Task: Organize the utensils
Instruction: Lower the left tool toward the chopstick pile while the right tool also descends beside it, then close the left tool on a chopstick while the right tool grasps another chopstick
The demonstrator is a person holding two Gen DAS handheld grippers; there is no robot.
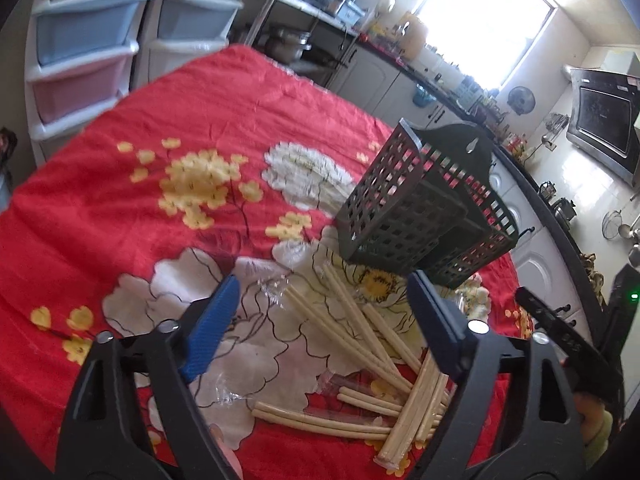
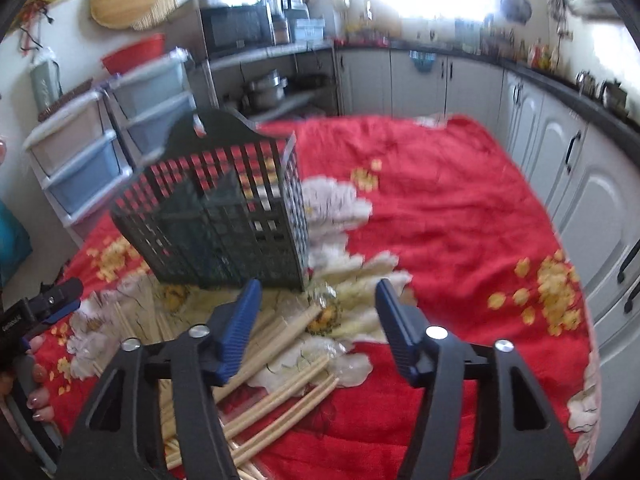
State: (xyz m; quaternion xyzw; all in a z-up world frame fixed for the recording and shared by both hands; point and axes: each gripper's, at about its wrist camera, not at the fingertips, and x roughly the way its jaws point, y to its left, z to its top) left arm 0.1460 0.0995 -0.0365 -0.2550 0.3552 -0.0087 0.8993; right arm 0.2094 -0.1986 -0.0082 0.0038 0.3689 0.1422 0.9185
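Observation:
Several pale wooden chopsticks [image 1: 352, 332] [image 2: 280, 360] lie scattered on a red floral tablecloth [image 1: 200, 100] [image 2: 460, 220]. Just beyond them stands a dark green perforated utensil basket [image 1: 424, 208] [image 2: 224, 216], which looks empty. My left gripper [image 1: 323, 282] hovers over the chopstick pile with its blue pads apart and nothing pressed between them. My right gripper [image 2: 318, 285] hangs open over the pile's right side, in front of the basket. At the left edge of the right wrist view, a person's hand [image 2: 38, 372] holds the other tool.
Clear plastic wrappers [image 1: 276, 292] lie among the chopsticks. Plastic drawer units [image 1: 84, 60] [image 2: 80, 160] stand beyond the table's far side. White kitchen cabinets [image 2: 560, 184] run along the right. Bare cloth stretches to the right of the basket in the right wrist view.

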